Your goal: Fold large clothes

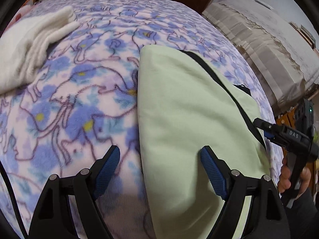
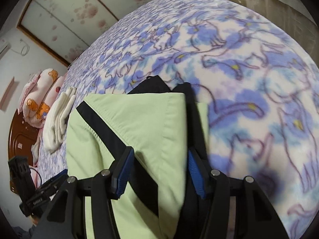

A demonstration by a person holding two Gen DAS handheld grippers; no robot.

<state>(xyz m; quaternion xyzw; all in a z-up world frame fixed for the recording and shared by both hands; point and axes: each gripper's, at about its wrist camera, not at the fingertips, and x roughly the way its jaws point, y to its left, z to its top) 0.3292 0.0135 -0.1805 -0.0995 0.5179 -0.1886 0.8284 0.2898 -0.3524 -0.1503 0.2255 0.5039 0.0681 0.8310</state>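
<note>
A pale green garment (image 1: 189, 107) with black trim lies folded on the bed's blue floral fleece blanket (image 1: 79, 103). My left gripper (image 1: 159, 153) hovers open over the garment's left edge, one finger above the blanket and the other above the green cloth. In the right wrist view the garment (image 2: 143, 119) shows a black stripe and black cloth along its right side. My right gripper (image 2: 160, 153) stands open over it, and the pads do not press the cloth. The right gripper (image 1: 261, 127) also shows at the garment's right edge, held by a hand (image 1: 289, 179).
A folded white cloth (image 1: 30, 45) lies at the far left of the bed. Pink pillows with bear prints (image 2: 39, 95) sit by a wooden headboard (image 2: 20, 135). A lace-covered cabinet (image 1: 269, 45) stands beyond the bed's right edge. The blanket (image 2: 249, 79) stretches wide to the right.
</note>
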